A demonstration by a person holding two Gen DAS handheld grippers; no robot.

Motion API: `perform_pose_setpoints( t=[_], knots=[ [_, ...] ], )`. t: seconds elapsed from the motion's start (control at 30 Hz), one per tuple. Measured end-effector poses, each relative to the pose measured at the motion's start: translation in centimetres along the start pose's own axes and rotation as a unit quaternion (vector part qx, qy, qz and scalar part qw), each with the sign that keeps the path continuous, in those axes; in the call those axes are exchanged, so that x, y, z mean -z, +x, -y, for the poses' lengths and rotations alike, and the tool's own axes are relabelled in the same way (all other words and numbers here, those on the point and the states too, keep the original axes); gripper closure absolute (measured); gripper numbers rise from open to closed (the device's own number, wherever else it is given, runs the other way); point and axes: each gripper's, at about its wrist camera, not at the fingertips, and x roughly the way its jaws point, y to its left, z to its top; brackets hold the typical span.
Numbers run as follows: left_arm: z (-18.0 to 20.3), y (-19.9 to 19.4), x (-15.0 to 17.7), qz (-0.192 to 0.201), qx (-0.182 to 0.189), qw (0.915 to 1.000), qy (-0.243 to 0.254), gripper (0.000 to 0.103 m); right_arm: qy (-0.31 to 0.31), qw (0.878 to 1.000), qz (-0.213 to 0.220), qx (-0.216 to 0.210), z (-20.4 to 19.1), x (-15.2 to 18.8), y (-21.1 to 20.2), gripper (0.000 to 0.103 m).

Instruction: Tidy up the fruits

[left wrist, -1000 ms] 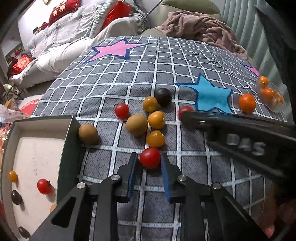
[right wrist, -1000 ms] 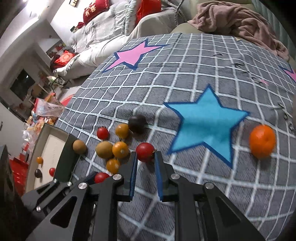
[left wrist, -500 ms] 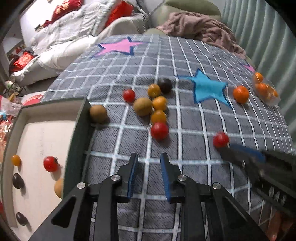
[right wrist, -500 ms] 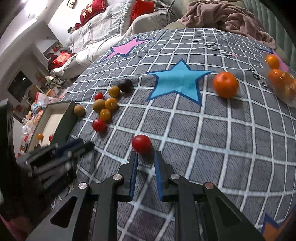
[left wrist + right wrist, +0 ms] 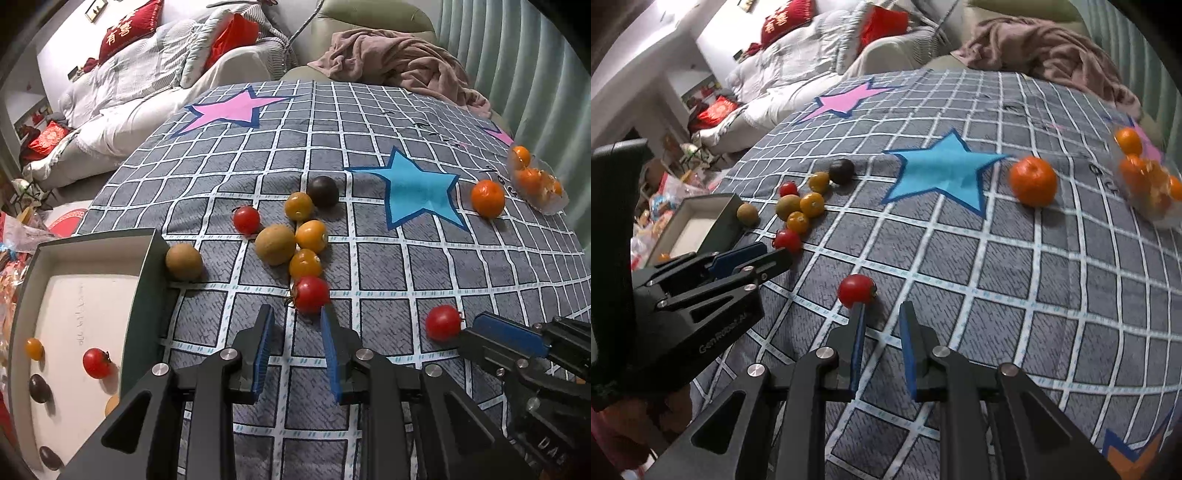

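Both of my tools are released and hold nothing. My left tool [image 5: 297,319] sits just before a red tomato [image 5: 311,294]; my right tool [image 5: 881,314] is beside another tomato [image 5: 856,290]. The tray [image 5: 147,266] already contains several small fruits. Tomatoes, kiwis and an orange [image 5: 487,197] remain on the checked cloth [image 5: 406,258]; I judge sorting partly done.

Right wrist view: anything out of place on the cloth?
Yes. One red tomato sits alone by the right gripper, away from the fruit cluster near the box. An orange also lies outside its clear container.
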Motion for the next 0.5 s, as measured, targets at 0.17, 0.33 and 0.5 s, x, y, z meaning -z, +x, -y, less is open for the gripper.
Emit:
perform_pose_setpoints(
  t=[0.17, 0.33, 0.5],
  knots=[
    [-0.2, 0.0, 0.0, 0.000, 0.011, 0.9999, -0.004, 0.075, -0.015, 1.000, 0.006, 0.002, -0.7, -0.3, 0.3, 0.063],
    [-0.6, -0.1, 0.1, 0.002, 0.025, 0.9997, -0.006, 0.075, -0.030, 0.999, 0.012, -0.001, -0.9, 0.0, 0.1, 0.059],
    [-0.6, -0.4, 0.2, 0.003, 0.037, 0.9993, -0.004, 0.062, -0.046, 0.999, 0.014, -0.006, -1.5, 0.1, 0.2, 0.054]
  ],
)
